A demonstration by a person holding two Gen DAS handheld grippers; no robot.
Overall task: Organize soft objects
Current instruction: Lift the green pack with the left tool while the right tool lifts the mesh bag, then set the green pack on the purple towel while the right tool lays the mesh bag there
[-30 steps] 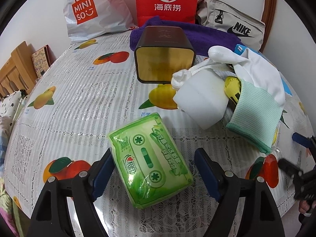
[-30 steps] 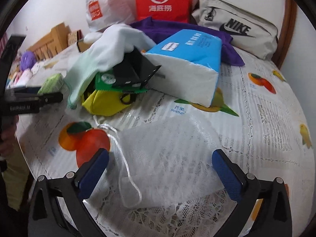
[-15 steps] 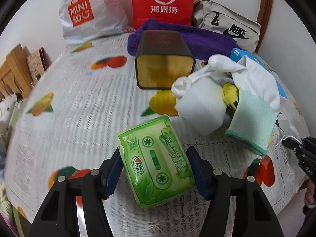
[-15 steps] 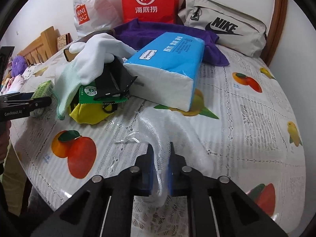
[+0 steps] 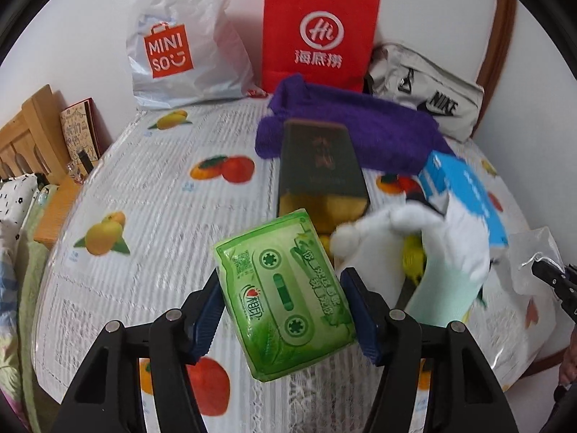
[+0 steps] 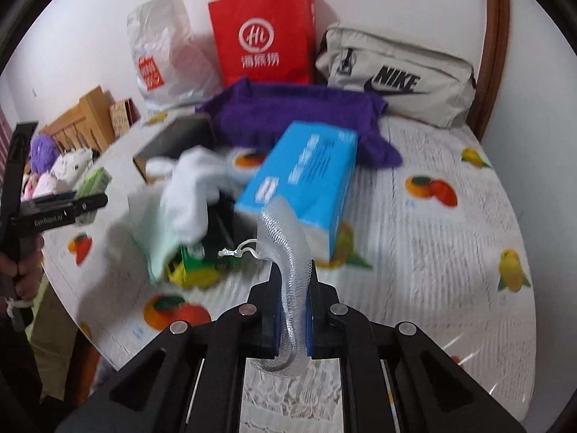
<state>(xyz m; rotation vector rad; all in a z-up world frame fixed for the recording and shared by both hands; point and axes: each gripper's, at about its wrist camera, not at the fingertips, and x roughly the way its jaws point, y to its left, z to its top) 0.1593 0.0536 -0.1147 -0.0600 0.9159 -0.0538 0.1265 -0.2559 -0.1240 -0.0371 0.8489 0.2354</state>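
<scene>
While the left gripper [image 5: 281, 310] clamps the green tissue pack [image 5: 285, 299] mid-sides above the table [image 5: 151, 216], it squashes easily; right gripper [image 6: 292, 310] pinches limp, light mesh bag [image 6: 288, 252]; slippery film.

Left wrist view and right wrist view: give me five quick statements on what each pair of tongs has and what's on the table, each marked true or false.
1. The left tongs are shut on the green tissue pack. True.
2. The right tongs are open with nothing between them. False: they pinch a clear mesh bag.
3. The blue tissue pack lies on the table. True.
4. The purple towel is inside the red paper bag. False: it lies on the table in front of it.
5. A white glove lies left of the blue tissue pack. True.
</scene>
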